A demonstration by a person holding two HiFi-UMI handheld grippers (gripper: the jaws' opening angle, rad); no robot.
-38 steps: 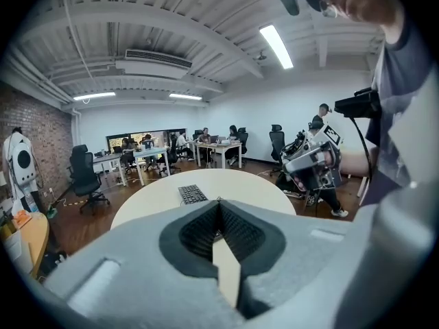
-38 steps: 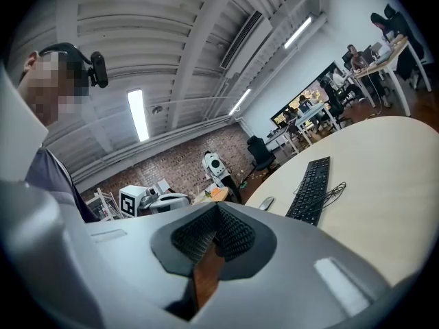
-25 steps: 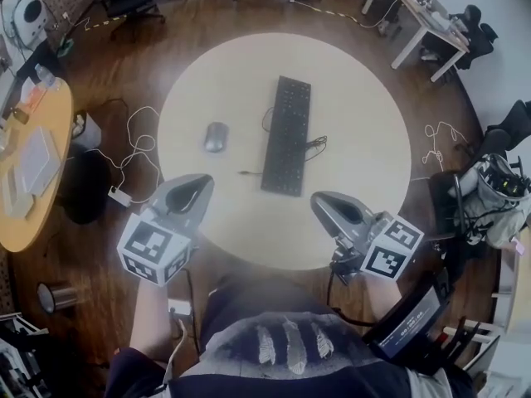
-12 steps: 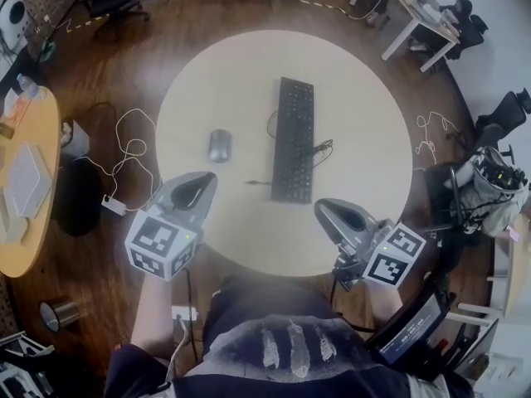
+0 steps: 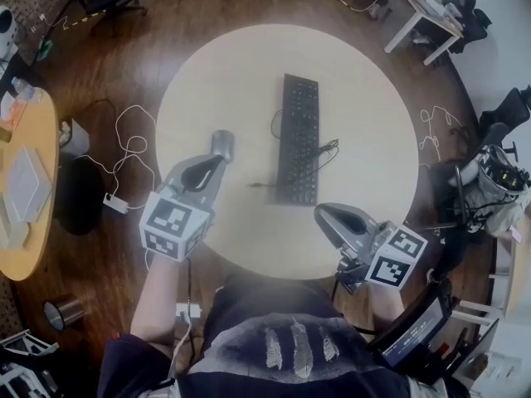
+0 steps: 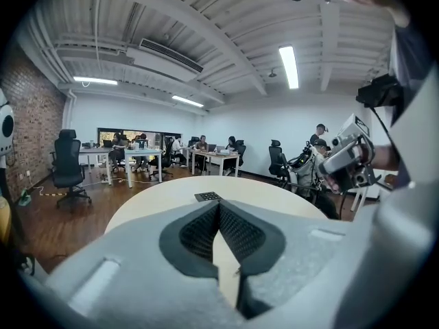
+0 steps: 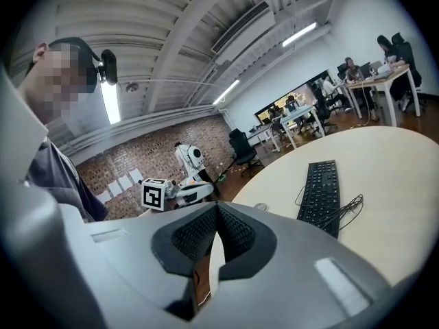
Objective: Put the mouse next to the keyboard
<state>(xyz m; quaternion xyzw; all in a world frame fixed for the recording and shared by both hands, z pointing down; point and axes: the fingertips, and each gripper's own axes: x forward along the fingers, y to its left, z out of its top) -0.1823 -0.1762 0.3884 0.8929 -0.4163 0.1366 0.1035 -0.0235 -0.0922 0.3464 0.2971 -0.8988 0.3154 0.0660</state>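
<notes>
A grey mouse (image 5: 222,143) lies on the round pale table (image 5: 365,114), left of the black keyboard (image 5: 299,138) with a gap between them. My left gripper (image 5: 217,161) is shut with nothing in it. Its tip is at the mouse's near edge and hides part of it; I cannot tell whether they touch. In the left gripper view the shut jaws hide the mouse, and only a keyboard corner (image 6: 208,197) shows. My right gripper (image 5: 320,211) is shut and empty over the table's near edge, below the keyboard. The right gripper view shows the keyboard (image 7: 319,189) and the small mouse (image 7: 260,206).
The keyboard's cable (image 5: 325,150) coils on the table at its right side. White cables (image 5: 133,143) trail over the wooden floor to the left. An orange side table (image 5: 25,181) stands far left. Desks and office chairs ring the room.
My left gripper has moved forward across the table, from the near edge up to the mouse. The right gripper has stayed about where it was.
</notes>
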